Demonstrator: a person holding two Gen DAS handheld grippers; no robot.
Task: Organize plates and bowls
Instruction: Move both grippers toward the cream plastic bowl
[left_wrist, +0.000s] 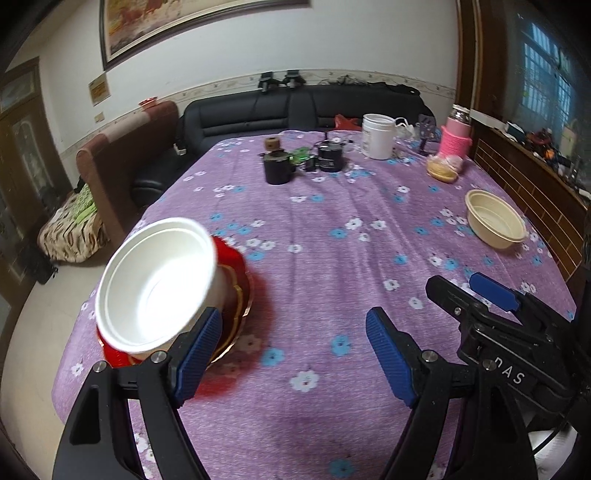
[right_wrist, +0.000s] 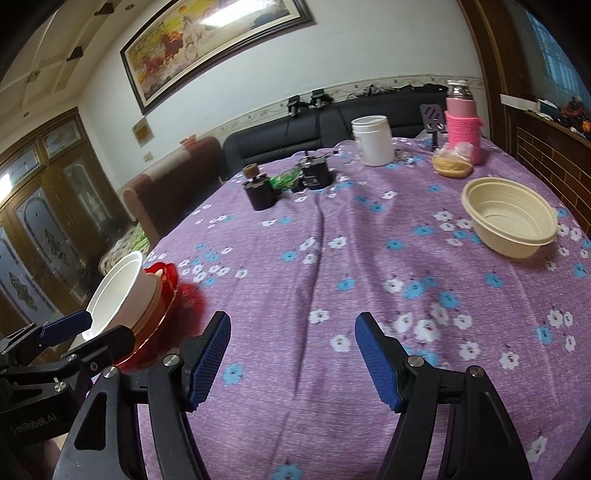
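A white bowl (left_wrist: 159, 280) leans tilted on a beige bowl (right_wrist: 149, 299), and both rest on a red plate (left_wrist: 240, 295) near the table's left edge. My left gripper (left_wrist: 295, 354) is open over the purple cloth; its left finger (left_wrist: 199, 354) stands just in front of the white bowl (right_wrist: 118, 291), and nothing lies between the pads. A cream bowl (left_wrist: 495, 221) sits alone at the right (right_wrist: 509, 221). My right gripper (right_wrist: 291, 358) is open and empty above the cloth, right of the left gripper (right_wrist: 110, 325). It shows in the left wrist view as the right gripper (left_wrist: 469, 288).
At the far end stand two black cups (right_wrist: 260, 194), a white jar (right_wrist: 371, 140), a pink flask (right_wrist: 463, 125) and bagged bread (right_wrist: 452, 164). Sofas (left_wrist: 295, 107) lie beyond. The flowered tablecloth (right_wrist: 332, 277) drops off at the left, beside the red plate (right_wrist: 166, 306).
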